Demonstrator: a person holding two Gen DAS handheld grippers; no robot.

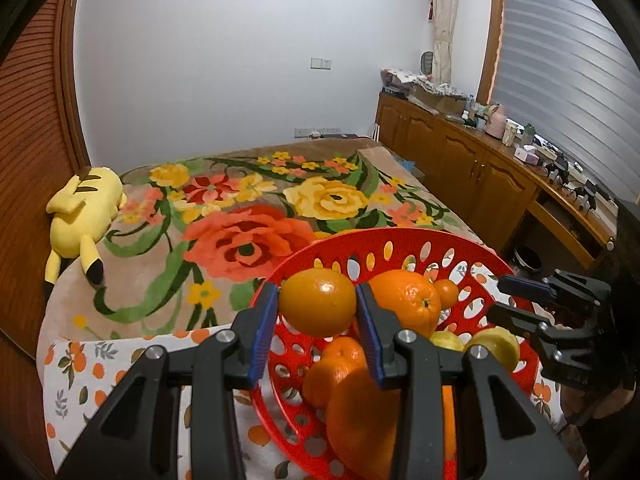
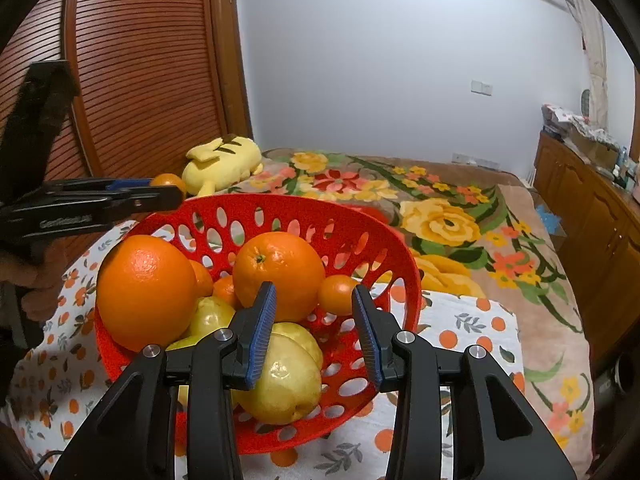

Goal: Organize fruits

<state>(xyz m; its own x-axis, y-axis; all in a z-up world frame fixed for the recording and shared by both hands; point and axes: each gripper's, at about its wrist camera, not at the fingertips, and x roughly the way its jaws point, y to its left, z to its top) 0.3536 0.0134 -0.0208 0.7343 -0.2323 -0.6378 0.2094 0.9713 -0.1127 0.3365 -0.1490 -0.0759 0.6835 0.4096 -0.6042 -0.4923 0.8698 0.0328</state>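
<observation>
Orange fruit filled most of what I saw. My left gripper [image 1: 316, 304] had its jaws clamped on a small orange [image 1: 317, 302], blue pads pressing it from both sides, and held it in the air over the near rim of the red basket [image 1: 400, 236]. That basket, a perforated plastic bowl, sat on a white cloth printed with oranges [image 1: 80, 368], which covered the surface at the foot of a bed with a floral blanket [image 1: 224, 216].

Inside the basket lay a large orange with a green stem end [image 2: 279, 270], a second big orange [image 2: 146, 292] against the left wall, a tiny one [image 2: 338, 294] at the right, and more orange pieces behind them (I could not count those). Yellow pears [image 2: 286, 380] sat at the bottom front.

My right gripper [image 2: 314, 326] hung over the basket's near side with its jaws apart and nothing between them; the pears lay just below and behind the left pad, though contact was unclear.

A yellow plush toy [image 1: 82, 216] lay on the bed by the wooden wardrobe [image 2: 140, 60].
</observation>
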